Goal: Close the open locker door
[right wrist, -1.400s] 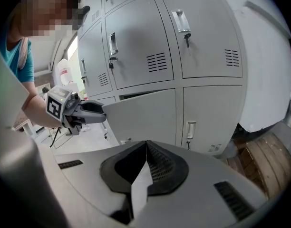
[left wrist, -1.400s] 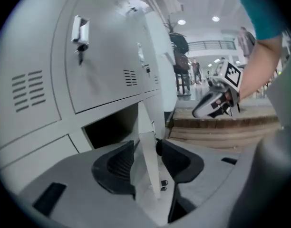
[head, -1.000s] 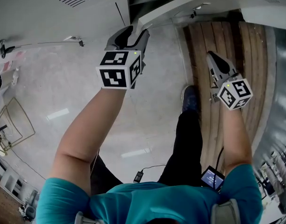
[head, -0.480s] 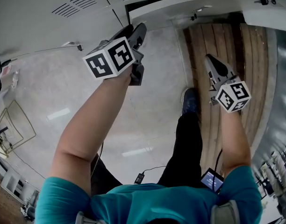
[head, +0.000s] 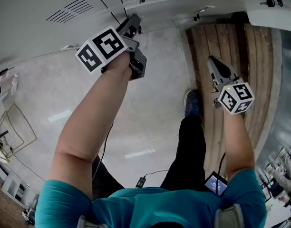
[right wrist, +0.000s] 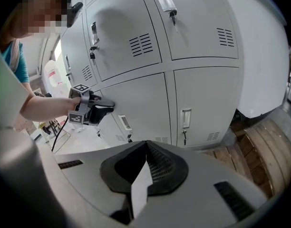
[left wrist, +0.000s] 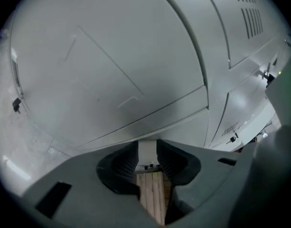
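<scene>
The grey locker door lies almost flush with the row of lockers at the top of the head view. In the right gripper view it is the lower door with a handle. My left gripper rests against the door's face, pointing along it. Its jaws have just been closing, but a gap still shows between the pads, and no pad presses on anything. My right gripper hangs apart over the wooden planks. It is shut and holds nothing.
Wooden planks run along the floor at the right, below more lockers. The person's shoe stands at the planks' edge. A wire rack sits at the far left. A cable trails over the pale floor.
The left gripper has rolled and moved up and left toward the lockers. The door, which stood open before, has swung nearly flush. The right gripper has stayed put.
</scene>
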`<move>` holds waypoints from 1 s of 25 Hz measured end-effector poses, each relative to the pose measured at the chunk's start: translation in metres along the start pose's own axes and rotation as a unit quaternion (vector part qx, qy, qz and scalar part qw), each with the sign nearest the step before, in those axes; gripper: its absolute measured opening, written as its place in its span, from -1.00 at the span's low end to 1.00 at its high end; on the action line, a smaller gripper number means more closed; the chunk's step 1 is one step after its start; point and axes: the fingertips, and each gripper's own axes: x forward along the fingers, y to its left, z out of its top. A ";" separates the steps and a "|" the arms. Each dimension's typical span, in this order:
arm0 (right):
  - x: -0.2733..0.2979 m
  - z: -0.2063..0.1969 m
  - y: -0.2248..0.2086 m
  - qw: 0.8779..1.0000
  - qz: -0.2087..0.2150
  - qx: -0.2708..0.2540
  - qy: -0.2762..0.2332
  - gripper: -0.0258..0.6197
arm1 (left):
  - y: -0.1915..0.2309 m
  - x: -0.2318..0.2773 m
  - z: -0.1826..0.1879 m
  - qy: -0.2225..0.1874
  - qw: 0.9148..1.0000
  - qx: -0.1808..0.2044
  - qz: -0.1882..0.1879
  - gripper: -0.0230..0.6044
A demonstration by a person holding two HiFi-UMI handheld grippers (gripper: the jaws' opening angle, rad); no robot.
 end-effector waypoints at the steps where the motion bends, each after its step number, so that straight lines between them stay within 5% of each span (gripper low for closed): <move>1: 0.000 0.000 -0.001 1.000 0.000 0.001 0.001 -0.92 | -0.002 0.003 0.002 -0.002 1.000 -0.015 -0.006 -0.52; 5: 0.000 -0.003 -0.002 1.000 -0.001 0.002 0.003 -0.92 | -0.010 0.008 0.005 -0.013 0.999 -0.035 -0.022 -0.66; 15: -0.001 -0.002 0.005 1.000 0.008 0.001 -0.002 -0.92 | -0.010 0.007 0.003 -0.021 0.999 0.023 -0.024 -0.66; 20: -0.003 -0.004 0.011 1.000 0.014 -0.001 -0.006 -0.92 | -0.013 -0.006 -0.010 -0.010 0.992 0.123 -0.024 -0.66; 25: -0.004 -0.006 0.017 1.000 0.020 -0.001 -0.015 -0.92 | -0.017 -0.044 -0.060 0.014 0.956 0.287 -0.056 -0.66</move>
